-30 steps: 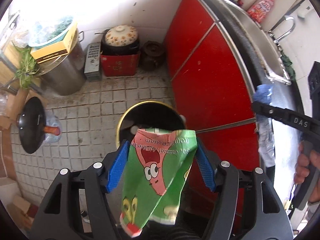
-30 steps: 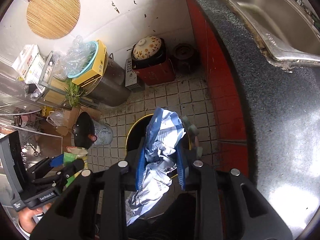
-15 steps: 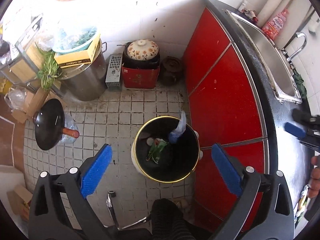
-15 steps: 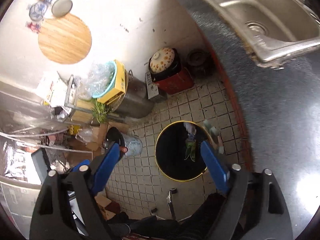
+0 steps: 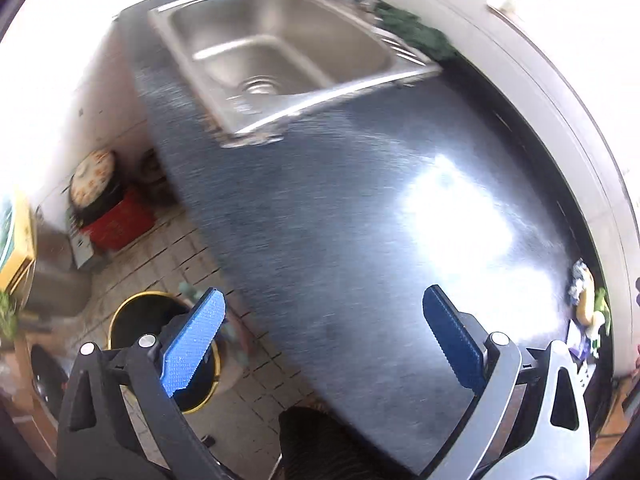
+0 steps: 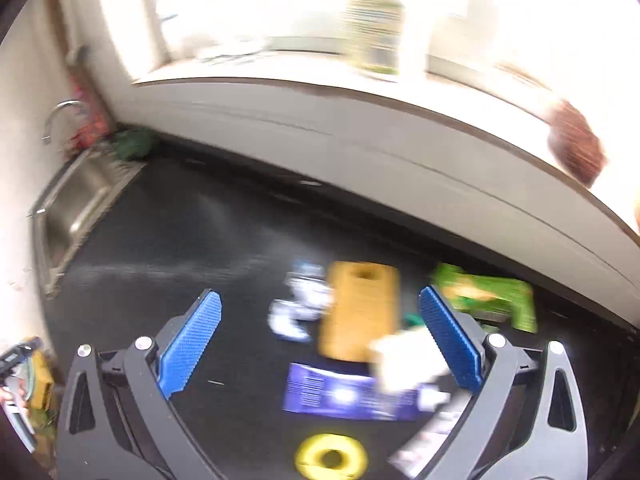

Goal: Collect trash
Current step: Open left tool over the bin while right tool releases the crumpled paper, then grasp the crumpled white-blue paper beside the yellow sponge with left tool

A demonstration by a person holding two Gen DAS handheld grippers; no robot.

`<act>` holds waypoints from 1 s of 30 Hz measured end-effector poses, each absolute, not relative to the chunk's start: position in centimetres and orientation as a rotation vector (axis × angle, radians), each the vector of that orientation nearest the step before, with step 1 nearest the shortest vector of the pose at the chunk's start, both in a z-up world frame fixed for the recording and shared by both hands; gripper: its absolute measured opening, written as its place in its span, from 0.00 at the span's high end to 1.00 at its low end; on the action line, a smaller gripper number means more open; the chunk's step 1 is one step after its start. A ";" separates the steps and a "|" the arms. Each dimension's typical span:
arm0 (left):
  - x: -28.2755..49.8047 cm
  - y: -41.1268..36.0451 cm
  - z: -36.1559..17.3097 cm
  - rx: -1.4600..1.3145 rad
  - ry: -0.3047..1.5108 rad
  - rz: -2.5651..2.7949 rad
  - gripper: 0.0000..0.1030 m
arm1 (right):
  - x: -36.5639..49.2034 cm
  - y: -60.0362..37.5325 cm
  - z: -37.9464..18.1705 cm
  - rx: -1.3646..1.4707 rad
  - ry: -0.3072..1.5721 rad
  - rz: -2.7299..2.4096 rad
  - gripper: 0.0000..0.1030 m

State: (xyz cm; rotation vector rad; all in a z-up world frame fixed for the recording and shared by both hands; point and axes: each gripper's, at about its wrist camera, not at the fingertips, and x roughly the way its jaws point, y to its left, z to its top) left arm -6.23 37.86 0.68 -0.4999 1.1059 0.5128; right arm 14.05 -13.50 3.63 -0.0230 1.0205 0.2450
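Observation:
My left gripper (image 5: 322,292) stands open and empty above the dark countertop (image 5: 360,220). The black trash bin with a yellow rim (image 5: 132,320) is on the floor at lower left, partly behind my left finger. My right gripper (image 6: 320,292) has its jaws opening, with nothing held between them. Below it, blurred trash lies on the counter: a yellow packet (image 6: 360,308), a green packet (image 6: 492,296), a purple wrapper (image 6: 344,394), a white-and-blue wrapper (image 6: 300,304), a white crumpled piece (image 6: 404,356) and a yellow ring (image 6: 332,458). The left wrist view shows this trash pile (image 5: 584,300) at the far right edge.
A steel sink (image 5: 280,60) is set into the counter's far end, with a tap (image 6: 60,116) and a green cloth (image 6: 134,142) beside it. A white windowsill (image 6: 360,140) runs behind the counter. A red box with a lidded pot (image 5: 108,216) stands on the tiled floor.
Both grippers opened over the bin, and the green packet and the blue-white wrapper dropped into it. Both then swung away from the bin to above the counter.

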 end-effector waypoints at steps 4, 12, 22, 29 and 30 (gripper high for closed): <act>2.0 30.3 0.1 -0.373 1.155 0.308 0.06 | 11.6 -29.5 -1.4 0.009 1.141 -0.087 0.07; 11.8 15.1 -2.6 -0.109 1.252 -0.004 0.06 | -0.9 -46.6 -9.8 0.306 1.328 -0.420 0.07; 18.9 5.9 -6.4 0.059 1.318 -0.126 0.06 | -5.7 -48.4 -13.3 0.404 1.328 -0.413 0.05; 22.9 4.0 -8.2 0.109 1.335 -0.152 0.06 | -1.4 -44.3 -12.4 0.324 1.350 -0.293 0.05; 23.4 4.0 -8.5 0.106 1.338 -0.150 0.06 | -0.5 -44.1 -12.1 0.323 1.358 -0.284 0.05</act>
